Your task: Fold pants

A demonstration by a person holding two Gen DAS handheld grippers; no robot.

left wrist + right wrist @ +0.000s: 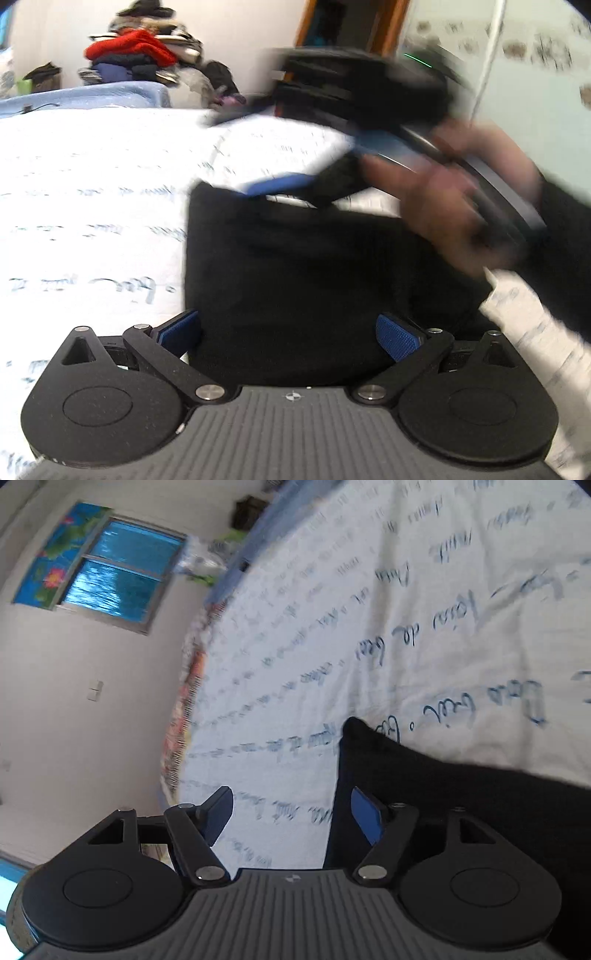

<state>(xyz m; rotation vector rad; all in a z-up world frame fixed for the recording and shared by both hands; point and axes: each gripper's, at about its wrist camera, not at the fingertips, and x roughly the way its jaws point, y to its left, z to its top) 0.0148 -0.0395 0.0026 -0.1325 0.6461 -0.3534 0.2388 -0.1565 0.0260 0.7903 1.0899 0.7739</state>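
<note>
The black pants [295,280] lie folded in a compact block on the white bedsheet [92,206]. My left gripper [288,332] is open just above their near edge, with a blue pad on each side of the cloth. In the left wrist view my right gripper [280,188] is blurred and held in a hand over the far edge of the pants. In the right wrist view my right gripper [291,812] is open and empty, and a corner of the pants [461,797] lies under its right finger.
The sheet [369,627] has blue handwriting print. A pile of clothes [140,55] stands beyond the bed, next to a blue blanket [92,96]. A window [110,576] and wall lie past the bed's edge.
</note>
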